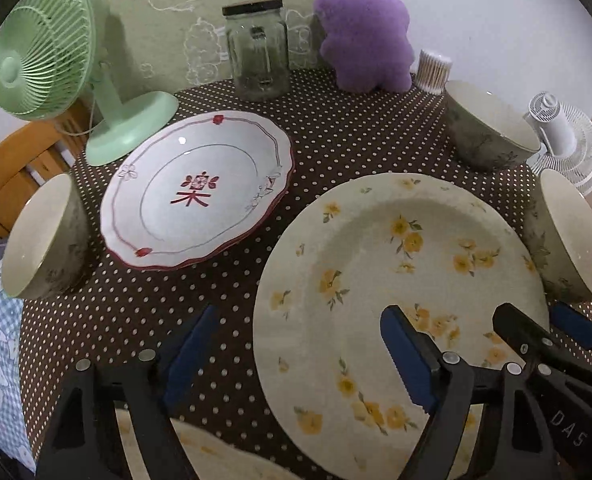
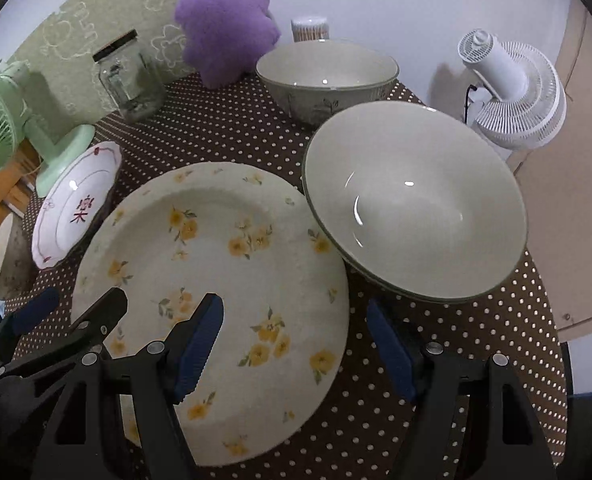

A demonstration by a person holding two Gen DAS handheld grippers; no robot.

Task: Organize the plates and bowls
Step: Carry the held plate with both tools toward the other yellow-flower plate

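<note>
a: where, the yellow-flowered plate [image 1: 396, 264]?
b: lower centre of both frames, flat on the dotted bench [image 1: 336, 136].
a: claws?
b: left claw [image 1: 296, 352] apart, straddling its rim; right claw [image 2: 296, 344] apart, likewise, nothing gripped.

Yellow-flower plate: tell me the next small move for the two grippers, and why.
Probably lower both a little further so each straddles a side of the yellow-flower plate's rim. The left gripper and right gripper are both open, each with one finger over the plate and one over the dotted tablecloth, and neither grips it yet.
</note>
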